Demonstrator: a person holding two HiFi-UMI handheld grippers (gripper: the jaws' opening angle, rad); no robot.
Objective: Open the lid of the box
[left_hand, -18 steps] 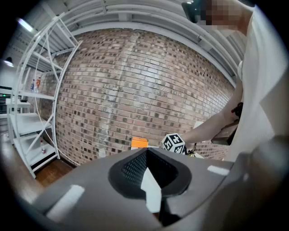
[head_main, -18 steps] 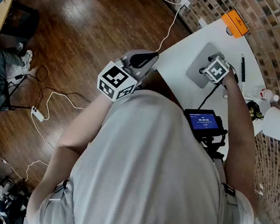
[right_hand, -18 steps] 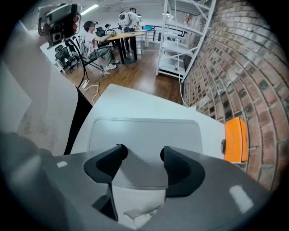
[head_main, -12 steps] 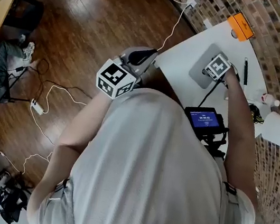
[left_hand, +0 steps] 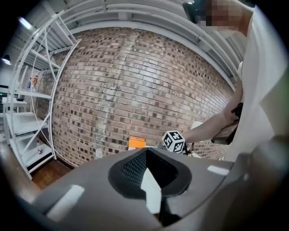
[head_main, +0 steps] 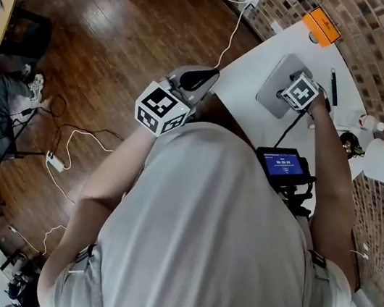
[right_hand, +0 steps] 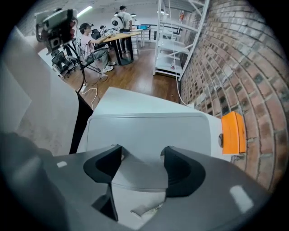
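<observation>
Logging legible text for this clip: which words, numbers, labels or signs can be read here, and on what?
Screen: white digits on blue, too small to read.
Left marker cube, right marker cube: black square patterns only, no words.
Orange block: no print visible.
Nothing legible in any view.

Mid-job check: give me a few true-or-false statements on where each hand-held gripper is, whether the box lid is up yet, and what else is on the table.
1. The right hand-held gripper is at the grey box on the white table. True.
2. The left hand-held gripper grips the lid. False: it is held away from the box, jaws together on nothing.
3. The lid already stands open. False: it lies flat on the box.
4. An orange object lies at the table's end by the brick wall. True.
5. The right jaws are closed together. False: they stand apart.
</observation>
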